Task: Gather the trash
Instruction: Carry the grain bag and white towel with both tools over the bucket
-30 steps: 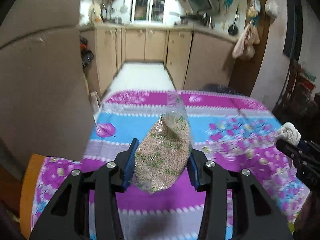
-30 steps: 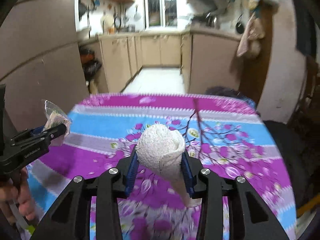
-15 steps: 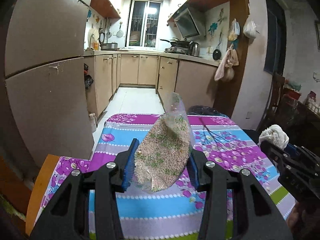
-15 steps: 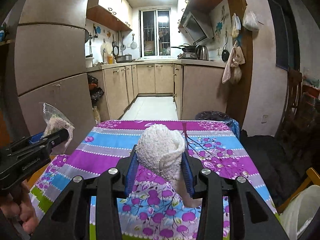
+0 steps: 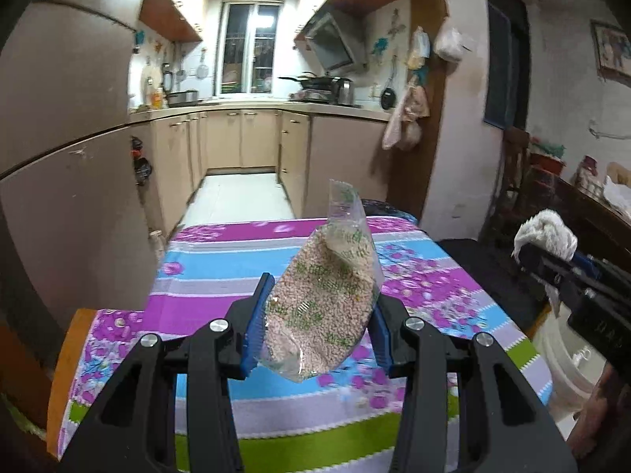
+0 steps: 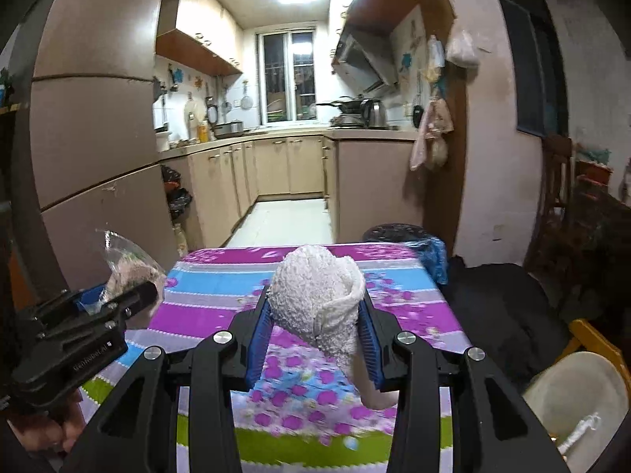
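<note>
Beige kitchen cabinets (image 5: 252, 138) and a lit window (image 6: 292, 79) fill the background, with a range hood (image 5: 335, 43) on the right wall. Below them spreads the table under a striped floral tablecloth (image 5: 221, 272) in magenta, blue and green. Off its right edge sit a black trash bin (image 6: 394, 233) near the far corner and a white bucket (image 6: 572, 394) near the near corner. Both grippers hang above the cloth's near edge — neither load touches it. The left gripper (image 5: 317, 325) pinches a clear plastic bag of small pale grains (image 5: 327, 295) between its blue pads (image 5: 258, 323). The right gripper (image 6: 315, 335) clamps a white fluffy towel wad (image 6: 315, 295), which bulges above its fingers (image 6: 260, 335).
</note>
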`<state>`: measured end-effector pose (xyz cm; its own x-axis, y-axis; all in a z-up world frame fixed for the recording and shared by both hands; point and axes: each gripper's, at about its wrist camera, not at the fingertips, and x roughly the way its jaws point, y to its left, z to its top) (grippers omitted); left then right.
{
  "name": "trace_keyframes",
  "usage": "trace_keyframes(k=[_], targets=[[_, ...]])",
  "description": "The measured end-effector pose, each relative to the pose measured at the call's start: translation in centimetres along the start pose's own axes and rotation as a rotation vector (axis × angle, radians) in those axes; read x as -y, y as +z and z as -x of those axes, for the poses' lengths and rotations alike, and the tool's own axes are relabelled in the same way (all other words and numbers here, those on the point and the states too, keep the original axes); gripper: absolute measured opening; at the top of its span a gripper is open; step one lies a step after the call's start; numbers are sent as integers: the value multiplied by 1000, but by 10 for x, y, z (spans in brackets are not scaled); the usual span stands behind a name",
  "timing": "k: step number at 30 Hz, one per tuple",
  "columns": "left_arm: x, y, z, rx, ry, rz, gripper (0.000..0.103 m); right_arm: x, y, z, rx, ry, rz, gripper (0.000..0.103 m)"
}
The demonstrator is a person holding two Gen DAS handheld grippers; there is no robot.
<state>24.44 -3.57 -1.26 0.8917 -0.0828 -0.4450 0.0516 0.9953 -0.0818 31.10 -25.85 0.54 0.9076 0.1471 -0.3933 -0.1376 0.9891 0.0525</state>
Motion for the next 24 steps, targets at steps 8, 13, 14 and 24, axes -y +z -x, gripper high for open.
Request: trace_keyframes(k=[8, 13, 14, 24], targets=[[66, 7, 1, 4, -106, -73, 43, 70, 3, 49, 12, -132, -47, 41], [112, 12, -3, 2, -182, -121, 43, 130, -2, 79, 2, -221, -93, 41], [119, 11, -3, 2, -199, -133, 43, 143, -3, 84, -2, -234, -105, 41], [245, -1, -26, -102, -420, -287, 43, 278, -26, 129, -129, -397, -243, 41]])
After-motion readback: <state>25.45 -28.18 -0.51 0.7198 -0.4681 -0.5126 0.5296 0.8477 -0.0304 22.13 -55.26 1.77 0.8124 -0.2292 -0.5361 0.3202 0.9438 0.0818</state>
